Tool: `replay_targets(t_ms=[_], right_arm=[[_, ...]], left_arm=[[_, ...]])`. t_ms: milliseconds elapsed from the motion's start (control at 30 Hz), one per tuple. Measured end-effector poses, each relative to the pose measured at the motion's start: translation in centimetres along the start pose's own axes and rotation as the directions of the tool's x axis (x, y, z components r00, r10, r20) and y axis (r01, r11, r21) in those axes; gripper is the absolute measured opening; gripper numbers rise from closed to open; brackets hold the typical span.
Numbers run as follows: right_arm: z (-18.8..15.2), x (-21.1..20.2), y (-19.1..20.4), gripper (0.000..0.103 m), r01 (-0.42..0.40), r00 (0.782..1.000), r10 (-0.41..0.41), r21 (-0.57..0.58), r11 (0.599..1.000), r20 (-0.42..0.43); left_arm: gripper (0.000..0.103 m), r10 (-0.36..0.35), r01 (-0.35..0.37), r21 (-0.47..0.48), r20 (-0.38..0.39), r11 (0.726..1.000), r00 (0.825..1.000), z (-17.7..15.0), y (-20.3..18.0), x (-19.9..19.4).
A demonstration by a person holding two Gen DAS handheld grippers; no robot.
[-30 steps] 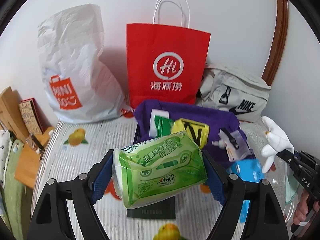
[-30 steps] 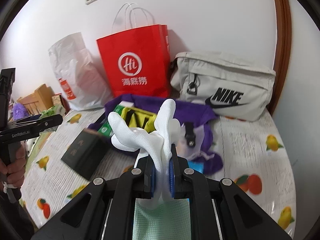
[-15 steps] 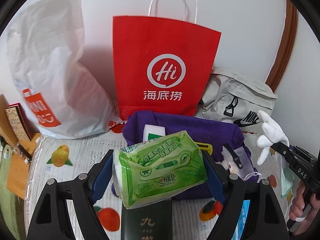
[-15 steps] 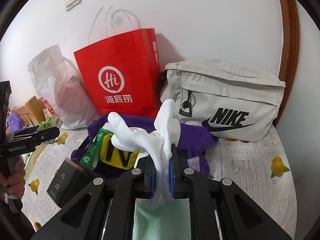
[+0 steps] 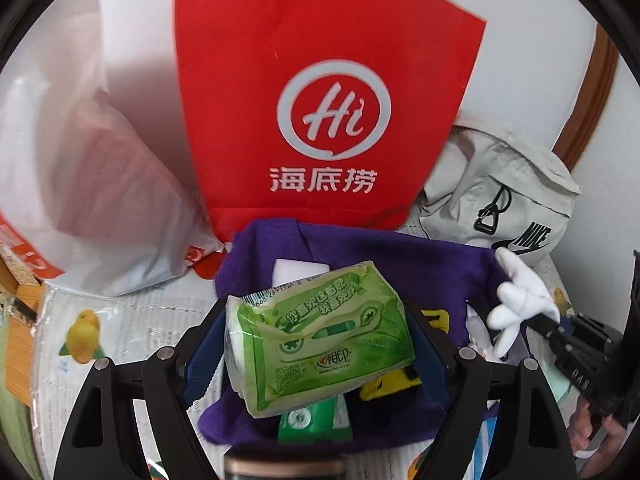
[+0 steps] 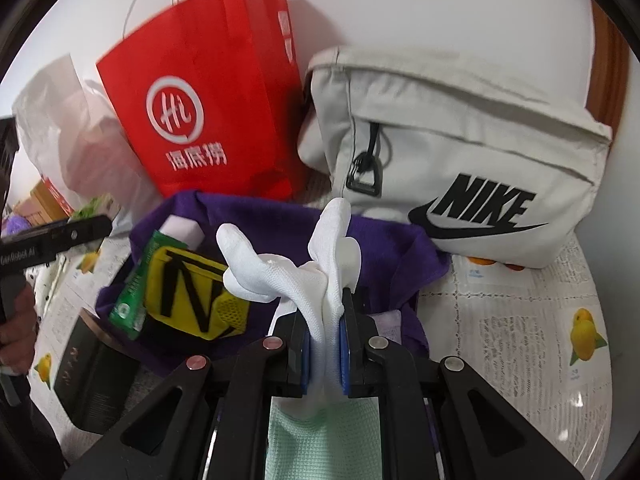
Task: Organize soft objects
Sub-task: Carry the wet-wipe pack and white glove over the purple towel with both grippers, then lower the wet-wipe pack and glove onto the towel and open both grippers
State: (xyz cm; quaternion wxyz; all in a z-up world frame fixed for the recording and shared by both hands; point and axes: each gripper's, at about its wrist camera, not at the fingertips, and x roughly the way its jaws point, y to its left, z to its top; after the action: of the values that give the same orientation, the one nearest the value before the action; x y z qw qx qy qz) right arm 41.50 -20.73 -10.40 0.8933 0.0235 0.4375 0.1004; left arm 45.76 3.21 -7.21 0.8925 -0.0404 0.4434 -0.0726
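Observation:
My left gripper point(image 5: 316, 344) is shut on a green tissue pack point(image 5: 316, 332) and holds it above the open purple cloth bag point(image 5: 400, 252). My right gripper point(image 6: 324, 330) is shut on a white glove point(image 6: 304, 264), held over the same purple bag point(image 6: 392, 240). The glove also shows at the right in the left wrist view point(image 5: 520, 300). Inside the bag lie a yellow pouch with a black N point(image 6: 192, 292), a slim green packet point(image 6: 136, 288) and a white block point(image 6: 182, 230). A pale green cloth point(image 6: 324, 440) hangs under my right gripper.
A red paper bag point(image 5: 320, 112) stands against the wall behind the purple bag. A white plastic bag point(image 5: 92, 184) is to its left and a grey Nike bag point(image 6: 460, 160) to its right. A black box point(image 6: 92, 372) lies on the fruit-print cloth point(image 6: 520, 340).
Both grippers have moved forward, closer to the purple bag and the red bag. The tissue pack now hangs over the bag's opening. Both grips are unchanged.

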Motion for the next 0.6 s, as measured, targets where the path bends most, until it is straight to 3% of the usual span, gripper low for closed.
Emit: replay_targets(t_ms=[333,600], right_arm=[[-0.1,3.0,-1.0,0.012,0.002,0.998,-0.001,0.006,1.000,-0.068],[-0.4,4.1,-1.2,0.014,0.000,0.994,0.000,0.002,1.000,-0.106]], left_arm=[[0.082,0.007,-0.006,0.009,-0.088,1.000,0.996,0.9,-1.2,5.5],[0.083,-0.010,0.009,-0.003,-0.135,1.000,0.991,0.7,-1.3,7.2]])
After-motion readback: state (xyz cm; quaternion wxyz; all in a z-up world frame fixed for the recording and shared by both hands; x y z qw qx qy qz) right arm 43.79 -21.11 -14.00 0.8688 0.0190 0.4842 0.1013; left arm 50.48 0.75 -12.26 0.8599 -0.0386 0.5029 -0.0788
